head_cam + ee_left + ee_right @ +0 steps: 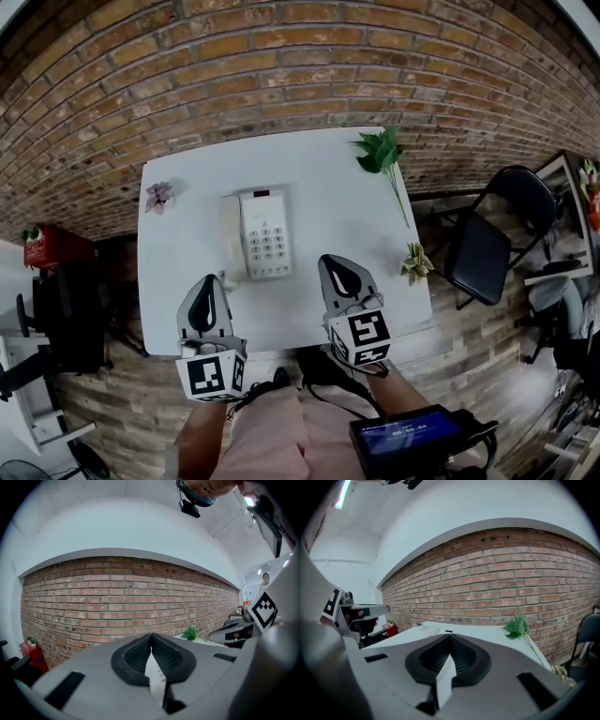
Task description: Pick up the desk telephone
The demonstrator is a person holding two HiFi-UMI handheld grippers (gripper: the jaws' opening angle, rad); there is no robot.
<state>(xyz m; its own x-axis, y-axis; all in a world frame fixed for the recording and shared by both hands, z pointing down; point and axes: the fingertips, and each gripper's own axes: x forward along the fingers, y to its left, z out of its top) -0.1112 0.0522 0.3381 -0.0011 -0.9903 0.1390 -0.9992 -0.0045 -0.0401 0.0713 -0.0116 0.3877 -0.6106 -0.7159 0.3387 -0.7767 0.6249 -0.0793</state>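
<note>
A white desk telephone (259, 233) lies in the middle of the white table (309, 187), its handset along its left side and keypad facing up. My left gripper (205, 292) hovers over the table's near edge, just below and left of the phone, jaws shut and empty. My right gripper (340, 270) sits to the phone's lower right, also shut with nothing held. In the left gripper view the phone's keypad (157, 673) peeks through the slit between the closed jaws (151, 640). The right gripper view shows its closed jaws (450, 641) and the phone's far end (426, 631) on the table.
A green leafy sprig (382, 152) lies at the table's far right corner, a pale sprig (414, 262) at the right edge, a small pink flower (157, 195) at the left. A black folding chair (492, 234) stands right of the table. A brick wall (300, 66) runs behind.
</note>
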